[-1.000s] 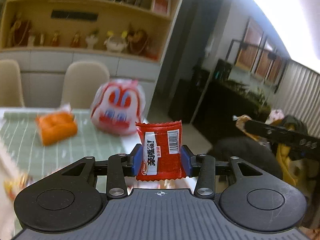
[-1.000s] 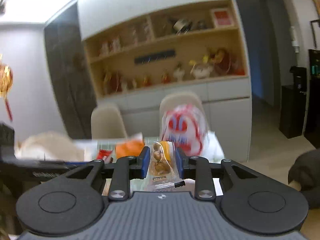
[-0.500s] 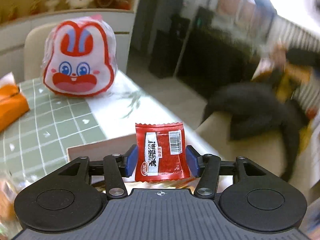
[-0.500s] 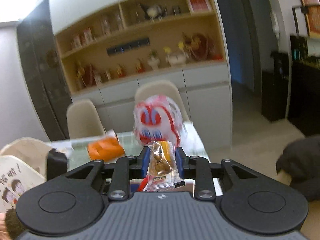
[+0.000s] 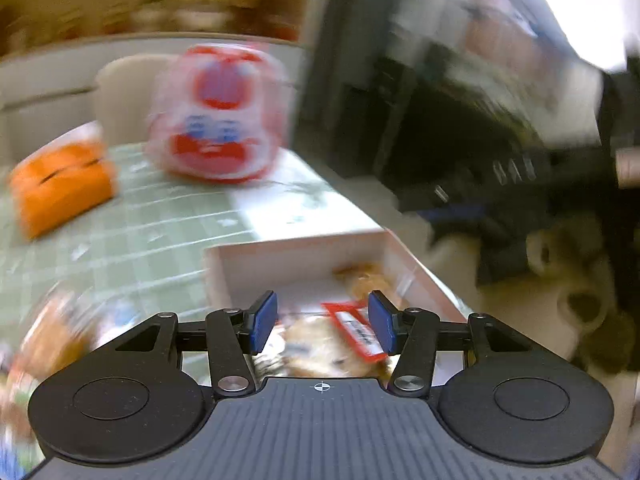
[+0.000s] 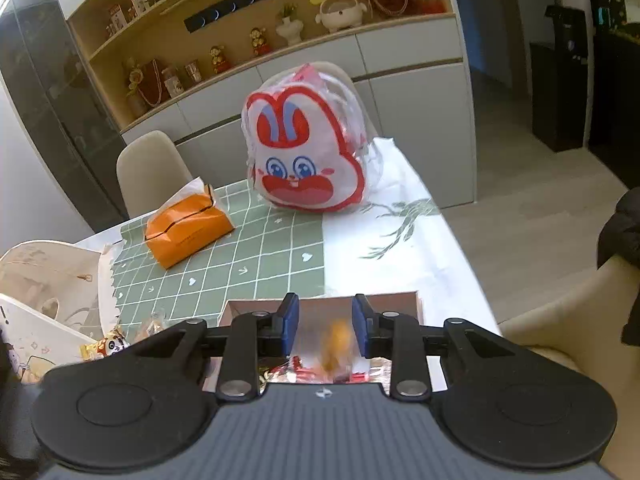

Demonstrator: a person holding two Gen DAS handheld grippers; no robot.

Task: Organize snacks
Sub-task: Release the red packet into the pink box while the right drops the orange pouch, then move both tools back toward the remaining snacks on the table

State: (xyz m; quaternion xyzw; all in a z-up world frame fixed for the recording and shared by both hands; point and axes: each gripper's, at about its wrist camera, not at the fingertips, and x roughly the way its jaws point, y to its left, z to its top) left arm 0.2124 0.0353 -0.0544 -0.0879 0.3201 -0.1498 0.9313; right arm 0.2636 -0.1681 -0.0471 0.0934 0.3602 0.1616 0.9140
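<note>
Red foil catches the eye through the left wrist camera: one red snack packet [image 5: 354, 330] lies in the shallow box [image 5: 296, 246], between the blue pads of the left gripper [image 5: 322, 322], whose jaws stand wide and grip nothing. I judge this the drop-off step. At least two paler snacks sit beside it, blurred. On the table [image 5: 140, 216] I count one orange pack [image 5: 60, 184] and one rabbit-face bag [image 5: 218, 112].

Through the right wrist camera, the right gripper [image 6: 325, 328] is likewise spread wide above the same box [image 6: 396, 298], with one orange-brown snack [image 6: 336, 344] a blur between the pads, seemingly falling free. Loose snacks [image 6: 108, 346] remain at the left, perhaps two; next comes reaching for those.
</note>
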